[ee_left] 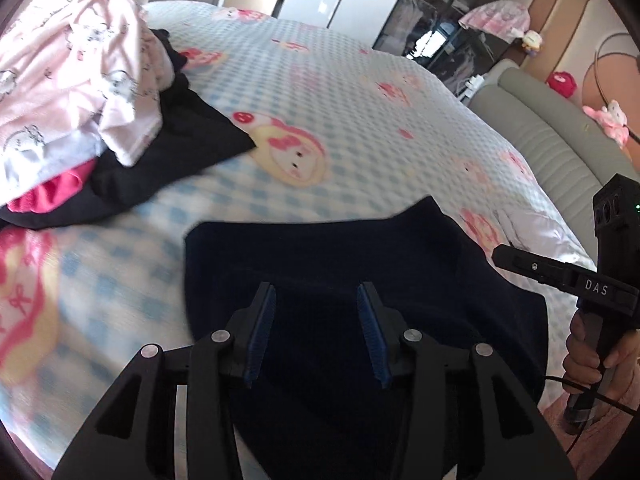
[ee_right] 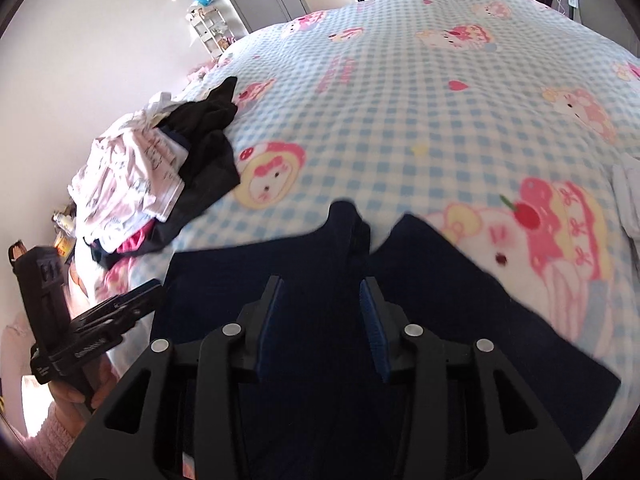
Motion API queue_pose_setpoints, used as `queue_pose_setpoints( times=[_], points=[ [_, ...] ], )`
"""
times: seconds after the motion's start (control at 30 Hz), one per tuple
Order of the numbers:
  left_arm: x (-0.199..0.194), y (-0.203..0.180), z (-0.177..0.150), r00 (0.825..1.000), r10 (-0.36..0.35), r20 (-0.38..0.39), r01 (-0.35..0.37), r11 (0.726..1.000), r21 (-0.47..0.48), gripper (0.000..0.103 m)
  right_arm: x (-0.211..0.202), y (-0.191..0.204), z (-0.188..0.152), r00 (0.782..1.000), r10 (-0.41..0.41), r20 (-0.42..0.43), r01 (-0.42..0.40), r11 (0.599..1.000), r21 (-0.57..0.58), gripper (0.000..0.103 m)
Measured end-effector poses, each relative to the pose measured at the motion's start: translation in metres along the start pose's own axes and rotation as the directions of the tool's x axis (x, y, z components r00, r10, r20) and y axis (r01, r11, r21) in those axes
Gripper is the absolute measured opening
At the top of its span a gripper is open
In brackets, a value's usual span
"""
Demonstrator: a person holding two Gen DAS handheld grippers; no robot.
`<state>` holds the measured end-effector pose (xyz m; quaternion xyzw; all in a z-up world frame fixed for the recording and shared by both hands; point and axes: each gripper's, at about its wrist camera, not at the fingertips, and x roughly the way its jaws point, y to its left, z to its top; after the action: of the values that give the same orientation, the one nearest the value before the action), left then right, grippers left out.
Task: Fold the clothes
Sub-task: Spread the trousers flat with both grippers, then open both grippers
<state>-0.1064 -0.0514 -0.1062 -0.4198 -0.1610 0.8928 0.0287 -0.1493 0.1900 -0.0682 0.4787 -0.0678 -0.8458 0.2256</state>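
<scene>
A dark navy garment [ee_left: 340, 256] lies flat on the blue-checked bed near the front edge; it also shows in the right wrist view [ee_right: 460, 280], with a fold or neck part sticking up [ee_right: 348, 224]. My left gripper [ee_left: 316, 300] is open just above the garment, nothing between its blue pads. My right gripper [ee_right: 322, 300] is open over the same garment, also empty. The right gripper shows at the right edge of the left wrist view [ee_left: 568, 276]; the left gripper shows at the left edge of the right wrist view [ee_right: 100, 312].
A pile of clothes [ee_left: 80, 92], pink-white, black and magenta, sits at the bed's left side, and shows in the right wrist view [ee_right: 160, 168]. A white item [ee_right: 628, 200] lies at the right. A grey headboard [ee_left: 552, 148] and dark wardrobe [ee_left: 440, 12] stand beyond.
</scene>
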Motion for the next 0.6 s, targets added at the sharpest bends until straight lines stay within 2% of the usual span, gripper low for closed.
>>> queue_pose_setpoints(
  times=[0.2, 0.3, 0.47, 0.6],
  points=[
    [0.008, -0.043, -0.022, 0.997, -0.064, -0.052, 0.068, 0.996, 0.065, 0.044, -0.001, 0.001, -0.062, 0.996, -0.054, -0.073, 0.056, 0.998, 0.027, 0.041],
    [0.002, -0.05, -0.028, 0.996, -0.051, -0.072, 0.058, 0.993, 0.101, 0.042, -0.001, -0.006, -0.087, 0.991, -0.084, -0.106, 0.09, 0.994, 0.058, 0.041],
    [-0.009, -0.062, -0.038, 0.994, -0.026, -0.105, 0.043, 0.986, 0.161, 0.044, -0.033, -0.022, -0.115, 0.994, -0.079, -0.073, 0.087, 0.989, 0.123, 0.041],
    [-0.018, -0.071, -0.045, 0.992, -0.006, -0.129, 0.033, 0.978, 0.208, 0.044, -0.042, -0.029, -0.122, 0.993, -0.091, -0.073, 0.102, 0.982, 0.162, 0.041]
  ],
)
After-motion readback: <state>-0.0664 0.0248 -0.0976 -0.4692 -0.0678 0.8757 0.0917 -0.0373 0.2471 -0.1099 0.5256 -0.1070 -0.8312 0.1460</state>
